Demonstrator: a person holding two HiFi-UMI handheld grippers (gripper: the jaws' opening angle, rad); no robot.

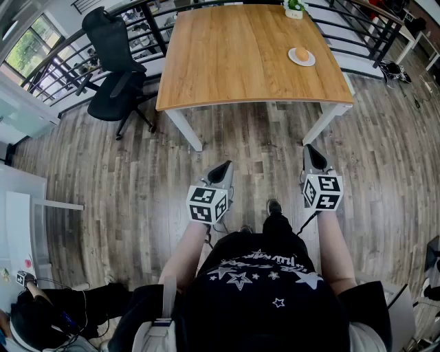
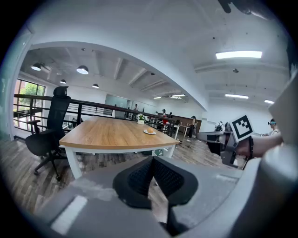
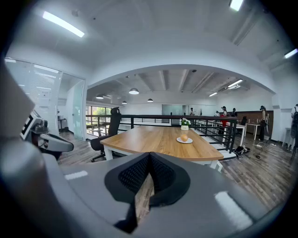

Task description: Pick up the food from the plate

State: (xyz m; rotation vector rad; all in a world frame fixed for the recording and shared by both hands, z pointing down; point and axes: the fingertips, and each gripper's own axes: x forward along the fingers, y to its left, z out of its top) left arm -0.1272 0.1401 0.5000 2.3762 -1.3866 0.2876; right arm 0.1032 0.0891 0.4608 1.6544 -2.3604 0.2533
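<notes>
While the person stands on the floor point(image 1: 137, 179) well short of the table's point(image 1: 234, 62) near edge, nothing of the pick has begun. The left claw point(image 1: 221, 169) and right claw point(image 1: 311, 152) both point toward the table, each with its jaws pressed together and nothing between them.

The food point(image 1: 301, 53), a small round orange-brown piece, sits on the plate point(image 1: 292, 60) near the table's right edge, toward its far side. A pot point(image 1: 294, 8) with a plant stands at the far edge just beyond it.

The likeliest trouble, as I judge it:
- A claw that arrives shut would butt the food instead of straddling it. The food looks round, so it would probably roll off the plate.
- The plate lies near the table's right edge, so a sideways push from either jaw could slide it toward the drop.
- Closing off-centre on a round piece could squeeze it out of the pads.
- A reach from the near edge runs across most of the table, and overshooting could knock the pot.

The chair point(image 1: 113, 65) at the table's left side is clear of any likely approach.
</notes>
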